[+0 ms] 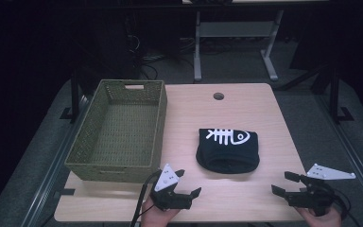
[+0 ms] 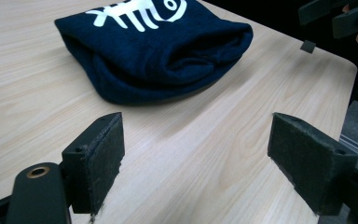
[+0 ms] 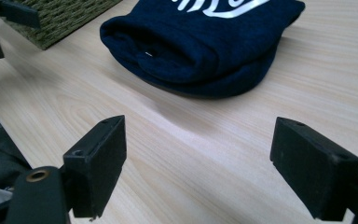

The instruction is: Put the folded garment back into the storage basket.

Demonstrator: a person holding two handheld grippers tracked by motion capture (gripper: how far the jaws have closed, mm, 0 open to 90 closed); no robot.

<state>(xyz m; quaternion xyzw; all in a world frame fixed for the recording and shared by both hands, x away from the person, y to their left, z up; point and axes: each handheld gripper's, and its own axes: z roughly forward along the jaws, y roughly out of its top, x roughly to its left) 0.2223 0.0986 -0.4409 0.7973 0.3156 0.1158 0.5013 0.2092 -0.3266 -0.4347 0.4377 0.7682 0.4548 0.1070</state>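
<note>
A folded dark navy garment (image 1: 228,149) with a white fish-skeleton print lies on the wooden table (image 1: 246,104), right of centre. Its rolled edge faces the near side, as the left gripper view (image 2: 158,51) and the right gripper view (image 3: 200,42) both show. My left gripper (image 1: 189,182) hovers near the front edge, below and left of the garment, jaws open with bare table between them (image 2: 196,154). My right gripper (image 1: 283,183) sits at the front right, also open and holding nothing (image 3: 198,158), pointing toward the garment.
A woven olive-green basket (image 1: 123,127) stands on the table's left half, with nothing inside it. A round cable hole (image 1: 218,96) is near the far edge. Dark floor and desk legs (image 1: 269,56) lie beyond the table.
</note>
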